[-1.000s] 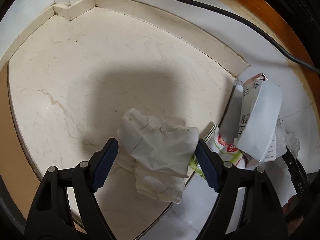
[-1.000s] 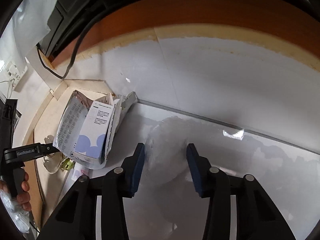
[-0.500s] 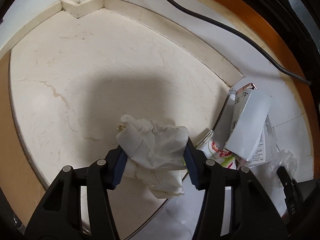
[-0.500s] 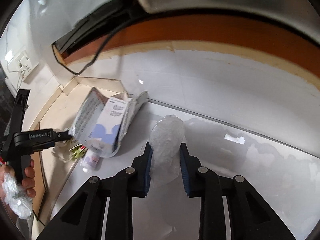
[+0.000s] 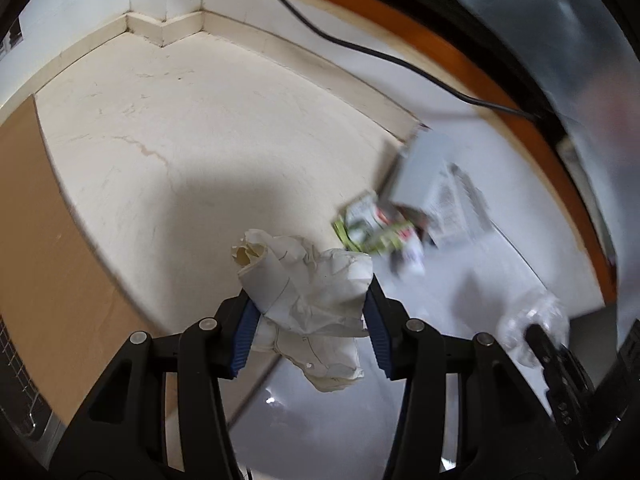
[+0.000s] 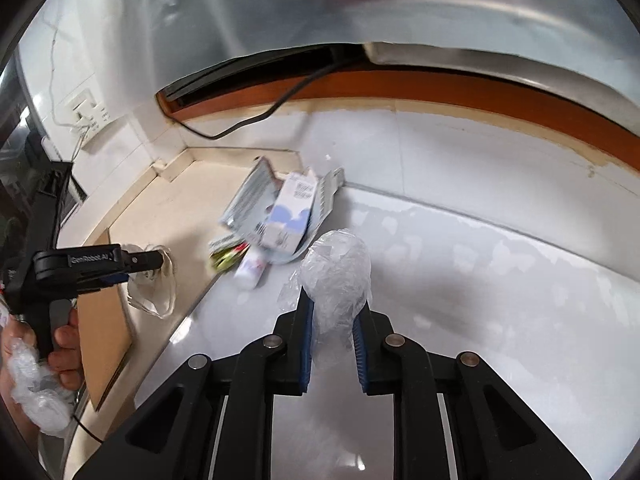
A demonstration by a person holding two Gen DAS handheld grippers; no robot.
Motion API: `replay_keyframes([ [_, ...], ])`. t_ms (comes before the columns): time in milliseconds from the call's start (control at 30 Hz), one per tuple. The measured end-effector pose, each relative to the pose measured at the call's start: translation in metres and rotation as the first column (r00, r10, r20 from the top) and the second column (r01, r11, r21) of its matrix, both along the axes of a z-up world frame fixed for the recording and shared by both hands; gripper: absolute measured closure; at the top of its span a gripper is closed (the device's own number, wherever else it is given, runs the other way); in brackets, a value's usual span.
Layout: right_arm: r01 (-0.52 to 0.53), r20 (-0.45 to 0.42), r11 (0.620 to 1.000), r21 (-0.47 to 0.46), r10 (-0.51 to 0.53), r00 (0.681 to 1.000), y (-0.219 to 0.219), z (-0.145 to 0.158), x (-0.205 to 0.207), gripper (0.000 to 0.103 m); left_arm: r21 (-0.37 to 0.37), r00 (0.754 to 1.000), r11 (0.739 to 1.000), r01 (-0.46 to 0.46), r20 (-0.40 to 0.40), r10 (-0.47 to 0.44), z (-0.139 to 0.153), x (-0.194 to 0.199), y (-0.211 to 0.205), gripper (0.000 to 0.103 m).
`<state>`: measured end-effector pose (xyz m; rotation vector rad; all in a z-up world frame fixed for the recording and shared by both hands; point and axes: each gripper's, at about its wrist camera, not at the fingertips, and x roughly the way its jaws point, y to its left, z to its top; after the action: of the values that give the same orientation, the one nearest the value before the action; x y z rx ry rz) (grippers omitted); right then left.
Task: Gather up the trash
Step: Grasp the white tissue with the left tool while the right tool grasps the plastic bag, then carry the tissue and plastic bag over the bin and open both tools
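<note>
My left gripper (image 5: 308, 316) is shut on a crumpled white paper wad (image 5: 308, 280) and holds it above the floor; it also shows in the right wrist view (image 6: 150, 280). My right gripper (image 6: 334, 320) is shut on a crumpled clear plastic wrap (image 6: 336, 268), lifted off the white floor; the wrap shows at the right of the left wrist view (image 5: 536, 320). More trash lies on the floor: a white and blue carton (image 6: 290, 210) on flattened packaging (image 6: 248, 196), a green wrapper (image 6: 226, 252) and a small white tube (image 6: 250, 268).
A cream marble slab (image 5: 180, 140) with a raised skirting fills the corner. A black cable (image 5: 360, 48) runs along an orange-brown baseboard (image 6: 440, 88). A brown board (image 5: 36, 220) lies at the left. A wall socket (image 6: 86, 110) is at the far left.
Both grippers closed on their trash, the left on the paper wad and the right on the plastic wrap, and rose and pulled back from the floor, so the trash pile looks farther away.
</note>
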<state>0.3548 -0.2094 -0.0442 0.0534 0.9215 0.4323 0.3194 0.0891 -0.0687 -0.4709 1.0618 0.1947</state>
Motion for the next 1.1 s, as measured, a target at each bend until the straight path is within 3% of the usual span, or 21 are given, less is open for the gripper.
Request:
replay_keyframes([
  [267, 0.017, 0.014, 1.000, 0.011, -0.017, 1.000, 0.015, 0.022, -0.080, 0.087, -0.034, 0.993, 0.994, 0.099, 0.074, -0.096, 0.039, -0.073, -0.012, 0.058],
  [500, 0.010, 0.030, 1.000, 0.001, -0.010, 1.000, 0.046, 0.040, -0.164, 0.087, 0.019, 0.973, 0.979, 0.201, 0.111, -0.202, 0.056, -0.145, -0.018, 0.058],
  [833, 0.060, 0.005, 0.997, -0.044, -0.060, 0.998, 0.090, 0.037, -0.283, 0.087, 0.021, 0.932, 0.938, 0.346, 0.108, -0.346, 0.042, -0.240, -0.022, 0.058],
  [1100, 0.049, -0.078, 0.993, -0.107, -0.057, 0.995, 0.099, 0.016, -0.340, 0.087, -0.012, 0.916, 0.918, 0.396, 0.063, -0.395, 0.012, -0.278, -0.034, 0.058],
])
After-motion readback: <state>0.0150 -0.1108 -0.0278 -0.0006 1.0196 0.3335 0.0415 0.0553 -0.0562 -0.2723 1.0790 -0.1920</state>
